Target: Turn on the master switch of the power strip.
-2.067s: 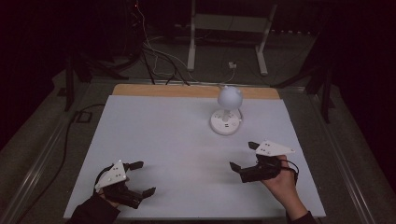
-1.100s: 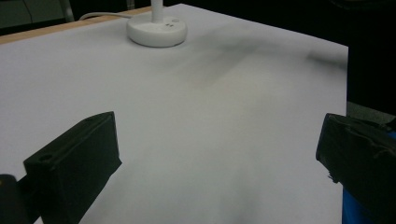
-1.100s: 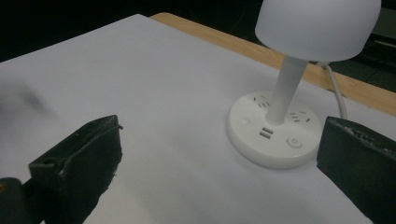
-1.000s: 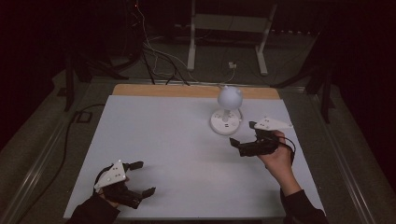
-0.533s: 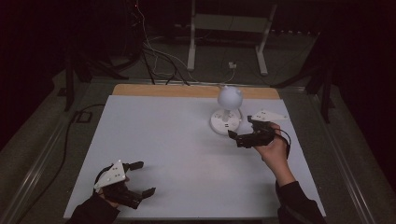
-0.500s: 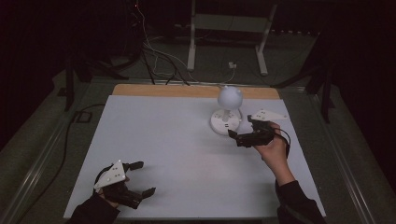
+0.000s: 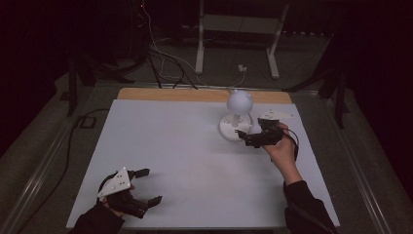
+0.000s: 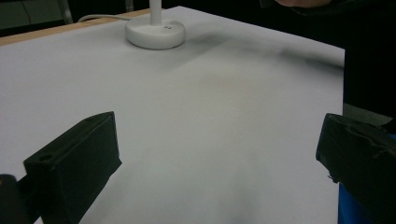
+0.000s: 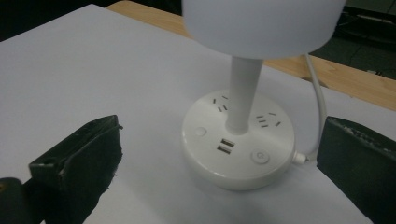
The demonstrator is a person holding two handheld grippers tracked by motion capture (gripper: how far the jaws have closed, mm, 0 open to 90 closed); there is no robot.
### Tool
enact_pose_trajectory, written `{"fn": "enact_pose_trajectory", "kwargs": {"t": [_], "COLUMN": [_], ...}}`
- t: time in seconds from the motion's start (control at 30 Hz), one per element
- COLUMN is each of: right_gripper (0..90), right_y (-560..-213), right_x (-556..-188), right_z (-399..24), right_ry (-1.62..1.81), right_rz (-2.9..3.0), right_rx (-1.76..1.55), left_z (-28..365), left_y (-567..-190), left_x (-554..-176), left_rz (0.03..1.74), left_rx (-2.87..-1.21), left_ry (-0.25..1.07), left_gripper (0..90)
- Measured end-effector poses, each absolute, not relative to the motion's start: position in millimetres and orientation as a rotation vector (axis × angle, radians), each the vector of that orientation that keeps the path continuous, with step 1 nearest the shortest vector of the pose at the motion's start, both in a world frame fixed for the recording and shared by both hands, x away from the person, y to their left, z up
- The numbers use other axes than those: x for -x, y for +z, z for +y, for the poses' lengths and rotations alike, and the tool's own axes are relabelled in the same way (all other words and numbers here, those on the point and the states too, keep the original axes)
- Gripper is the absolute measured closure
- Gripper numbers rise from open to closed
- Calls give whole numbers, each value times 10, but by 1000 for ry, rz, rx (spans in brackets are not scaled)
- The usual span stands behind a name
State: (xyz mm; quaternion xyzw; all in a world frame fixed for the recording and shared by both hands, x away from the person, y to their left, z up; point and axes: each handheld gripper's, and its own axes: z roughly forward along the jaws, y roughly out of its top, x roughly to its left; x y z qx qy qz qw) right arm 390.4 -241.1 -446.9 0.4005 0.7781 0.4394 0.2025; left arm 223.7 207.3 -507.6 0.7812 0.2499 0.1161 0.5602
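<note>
A white lamp (image 7: 236, 117) is seen standing upright toward the far right of the white worktop (image 7: 170, 156), its round base (image 9: 239, 140) flat on the surface and a round shade (image 9: 261, 23) carried on a thin stem. Sockets, two USB ports and two round buttons are seen on the base in the right gripper view, and a white cord (image 9: 317, 107) is led off its right side toward the wooden far edge.

The right gripper (image 7: 253, 137) is held just beside the base, pointed at it, with its fingers (image 9: 79, 158) spread wide and nothing between them; the base is framed between them but not touched.

The left gripper (image 7: 146, 187) is kept near the worktop's near left corner, well apart from the lamp, with its fingers (image 8: 74, 158) likewise spread and empty.
</note>
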Motion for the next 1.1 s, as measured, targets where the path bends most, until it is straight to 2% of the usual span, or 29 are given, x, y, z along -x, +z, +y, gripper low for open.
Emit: {"fn": "enact_pose_trajectory", "kwargs": {"t": [0.7, 1.1], "right_gripper": [6, 6], "right_y": [-4882, -4997], "right_x": [-4245, -4356], "right_z": [-2505, -2543], "right_ry": [1180, 1167], "right_rz": [2154, 2077], "right_rx": [-1264, -1351], "left_z": [2074, 2071], "left_y": [-5079, -5087], "left_x": [-2236, -2242], "left_rz": [588, 590], "left_rx": [-1842, -1848], "left_ry": [270, 268], "left_gripper": [0, 0]}}
